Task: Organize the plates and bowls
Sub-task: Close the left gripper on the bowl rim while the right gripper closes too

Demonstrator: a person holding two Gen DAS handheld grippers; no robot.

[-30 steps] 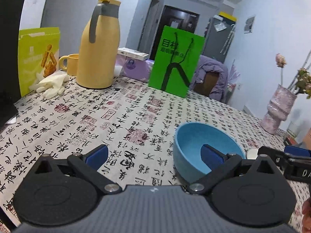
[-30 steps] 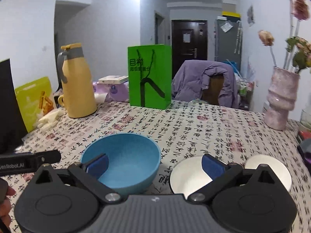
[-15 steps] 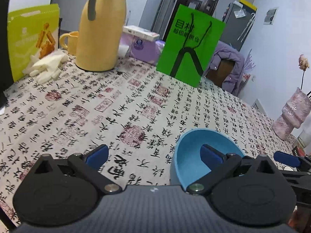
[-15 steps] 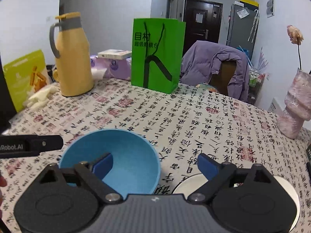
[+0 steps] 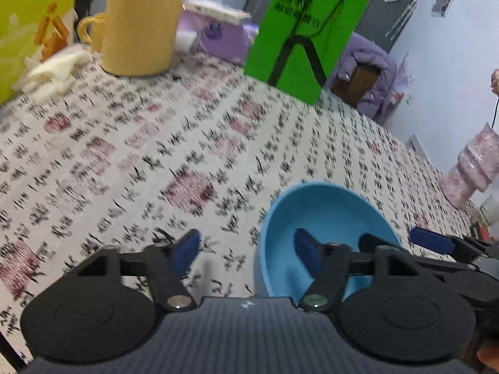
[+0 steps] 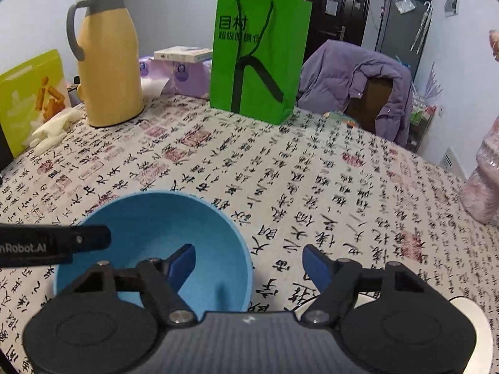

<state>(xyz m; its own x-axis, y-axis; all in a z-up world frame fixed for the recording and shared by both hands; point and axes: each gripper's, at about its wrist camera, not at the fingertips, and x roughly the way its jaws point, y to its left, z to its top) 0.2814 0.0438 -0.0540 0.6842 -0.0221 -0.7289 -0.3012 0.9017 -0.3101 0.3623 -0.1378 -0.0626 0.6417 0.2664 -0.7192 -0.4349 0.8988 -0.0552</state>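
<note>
My left gripper (image 5: 246,249) and right gripper (image 6: 249,260) each straddled the bowl's (image 5: 315,218) rim at lower centre of the tabletop (image 6: 280,162), jaws closing, not yet pressing; plates (image 6: 474,311) lower right.

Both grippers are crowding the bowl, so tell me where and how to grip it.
Grip the bowl by its thin upright rim, from above, one pad inside and one outside. The closing left gripper and right gripper already straddle opposite walls; neither pinches yet.

bowl (image 6: 149,233): matt plastic | tablecloth (image 6: 312,171): printed cloth | bag (image 6: 259,53): paper
</note>
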